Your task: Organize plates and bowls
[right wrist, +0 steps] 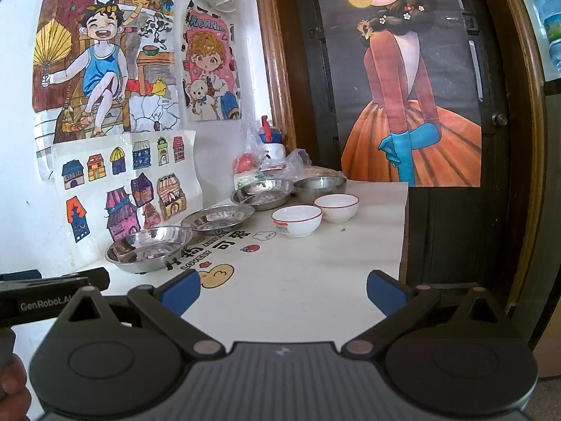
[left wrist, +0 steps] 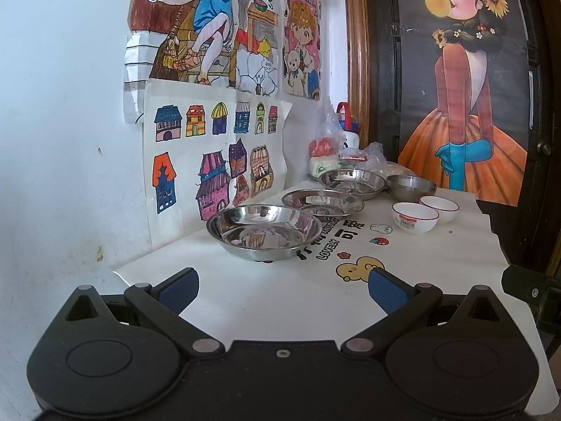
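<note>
Three steel plates stand in a row along the wall on the white table: a near one (left wrist: 263, 231) (right wrist: 149, 248), a middle one (left wrist: 322, 202) (right wrist: 218, 218) and a far one (left wrist: 352, 182) (right wrist: 262, 192). A steel bowl (left wrist: 411, 186) (right wrist: 319, 187) sits to the right of the far plate. Two white bowls with red rims stand in front of it, one nearer (left wrist: 415, 216) (right wrist: 297, 221) and one farther (left wrist: 439, 207) (right wrist: 336, 207). My left gripper (left wrist: 283, 289) is open and empty, short of the near plate. My right gripper (right wrist: 283, 291) is open and empty over the table's front.
Plastic bags with food (left wrist: 331, 147) (right wrist: 256, 165) and a bottle with a red and blue cap (left wrist: 347, 122) (right wrist: 270, 140) crowd the back corner. Drawings cover the wall on the left. A dark door with a poster (right wrist: 413, 105) stands past the table's right edge (right wrist: 403, 231).
</note>
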{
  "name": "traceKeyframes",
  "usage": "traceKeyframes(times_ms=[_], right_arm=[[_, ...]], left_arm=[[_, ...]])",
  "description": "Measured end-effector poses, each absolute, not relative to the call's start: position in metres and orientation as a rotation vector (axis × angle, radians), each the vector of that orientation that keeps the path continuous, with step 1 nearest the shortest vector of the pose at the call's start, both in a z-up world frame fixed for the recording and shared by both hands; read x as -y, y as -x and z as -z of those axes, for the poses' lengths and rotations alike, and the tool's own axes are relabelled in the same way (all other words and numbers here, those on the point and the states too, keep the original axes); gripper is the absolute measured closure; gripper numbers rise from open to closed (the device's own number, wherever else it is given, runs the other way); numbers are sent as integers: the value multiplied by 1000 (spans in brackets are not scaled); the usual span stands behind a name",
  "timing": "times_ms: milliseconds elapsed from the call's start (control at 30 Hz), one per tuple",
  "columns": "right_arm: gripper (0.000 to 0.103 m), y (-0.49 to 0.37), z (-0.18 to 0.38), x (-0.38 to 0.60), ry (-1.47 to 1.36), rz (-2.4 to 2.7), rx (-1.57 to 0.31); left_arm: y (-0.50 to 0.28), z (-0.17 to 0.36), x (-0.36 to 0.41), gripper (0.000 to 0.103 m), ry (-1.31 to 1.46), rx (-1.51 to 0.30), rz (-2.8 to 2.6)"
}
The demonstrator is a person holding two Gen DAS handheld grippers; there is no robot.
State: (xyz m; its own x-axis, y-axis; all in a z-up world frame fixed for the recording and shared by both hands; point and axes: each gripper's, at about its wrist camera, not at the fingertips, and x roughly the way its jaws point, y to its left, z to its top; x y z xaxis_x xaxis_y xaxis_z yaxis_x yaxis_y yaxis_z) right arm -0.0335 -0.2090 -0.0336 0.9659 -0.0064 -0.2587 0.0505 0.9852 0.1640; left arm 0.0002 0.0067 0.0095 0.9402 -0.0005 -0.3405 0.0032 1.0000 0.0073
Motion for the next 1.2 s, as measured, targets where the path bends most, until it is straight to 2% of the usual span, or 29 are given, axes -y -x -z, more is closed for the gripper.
traceKeyframes(times_ms=[1200], right_arm=[[0, 34, 33, 205, -157, 32, -262]], left_arm=[[5, -12, -6, 1, -8, -340, -1]])
